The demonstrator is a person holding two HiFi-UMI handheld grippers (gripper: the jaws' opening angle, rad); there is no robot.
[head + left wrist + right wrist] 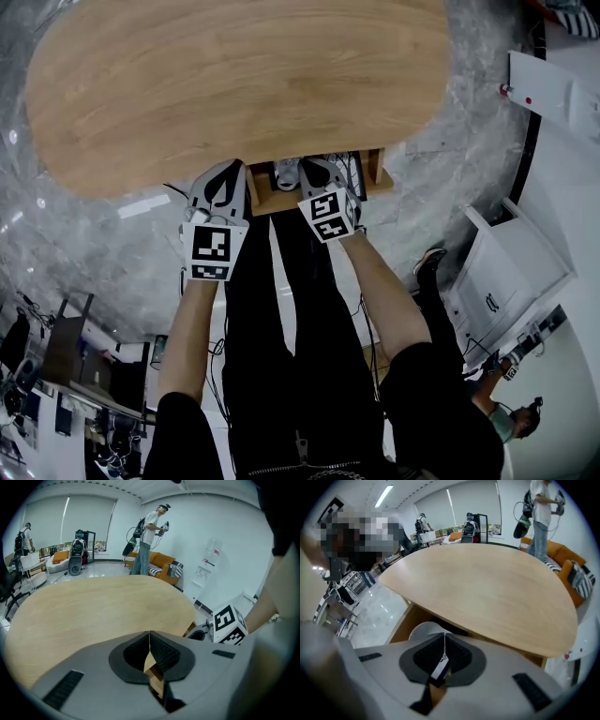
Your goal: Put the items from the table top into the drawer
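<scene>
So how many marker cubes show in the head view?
2. One cube sits on the left gripper, beside the open drawer's left corner; the other cube sits on the right gripper, over the drawer's front. None looks hidden.

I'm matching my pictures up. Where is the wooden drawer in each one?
Head view: open light wooden drawer, centre, under the oval light wooden table top.
Left gripper view: probably just a brown corner, right of centre.
Right gripper view: lower left, beneath the table top.
Shared landmark: that table top.
</scene>
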